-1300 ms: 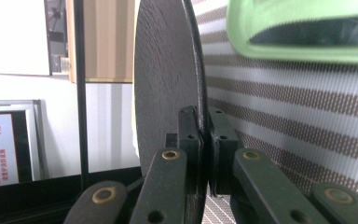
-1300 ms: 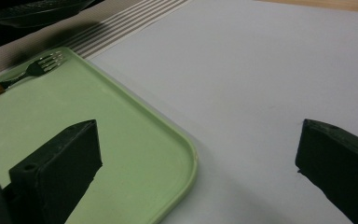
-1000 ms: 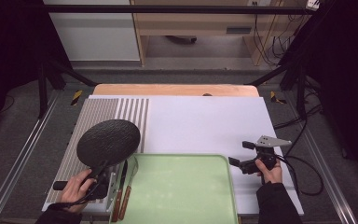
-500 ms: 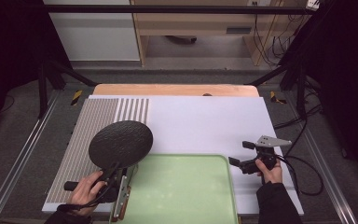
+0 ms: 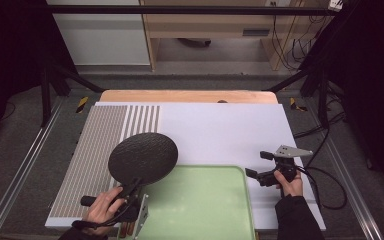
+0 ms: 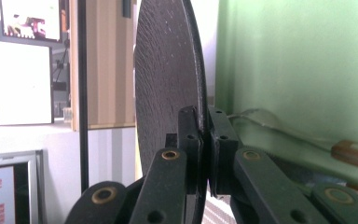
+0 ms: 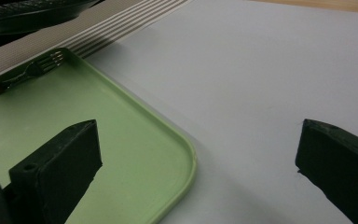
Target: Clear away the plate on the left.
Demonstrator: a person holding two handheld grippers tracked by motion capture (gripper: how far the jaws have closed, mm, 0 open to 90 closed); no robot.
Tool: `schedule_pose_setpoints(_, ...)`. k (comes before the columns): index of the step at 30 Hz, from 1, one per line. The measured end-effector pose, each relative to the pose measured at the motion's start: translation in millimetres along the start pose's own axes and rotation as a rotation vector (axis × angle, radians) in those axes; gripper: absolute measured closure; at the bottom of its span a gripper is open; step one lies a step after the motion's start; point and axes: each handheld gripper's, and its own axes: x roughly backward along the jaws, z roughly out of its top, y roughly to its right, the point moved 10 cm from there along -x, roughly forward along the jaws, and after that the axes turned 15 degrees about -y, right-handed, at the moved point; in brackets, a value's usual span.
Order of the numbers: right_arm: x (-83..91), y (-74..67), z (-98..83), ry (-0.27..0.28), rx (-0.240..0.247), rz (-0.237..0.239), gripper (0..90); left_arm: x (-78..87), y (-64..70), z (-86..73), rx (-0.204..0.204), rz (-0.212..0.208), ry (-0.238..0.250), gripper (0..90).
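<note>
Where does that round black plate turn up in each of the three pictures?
High view: black plate left of centre, over the tray's left edge.
Left gripper view: centre, edge-on, clamped by the left gripper.
Right gripper view: a dark sliver in the top left corner.
Shared landmark: the green tray.

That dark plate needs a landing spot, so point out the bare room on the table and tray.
The green tray's middle and right side lie bare. So does the white sheet between the tray's far rim, the striped mat and the wooden strip. It is crowded at the tray's left edge: fork, left tongs and black plate.
</note>
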Motion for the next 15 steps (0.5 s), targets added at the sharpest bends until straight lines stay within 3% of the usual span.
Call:
schedule_pose_setpoints(7,0.2,0.1,0.0,0.001,-0.001,0.0,0.3,5.9,3.9,12.0,0.0,-0.007,0.025,85.7)
schedule_pose_setpoints(15,0.3,0.3,-0.1,0.0,-0.002,-0.002,0.3,15.1,9.5,24.9,-0.028,-0.014,0.045,85.7)
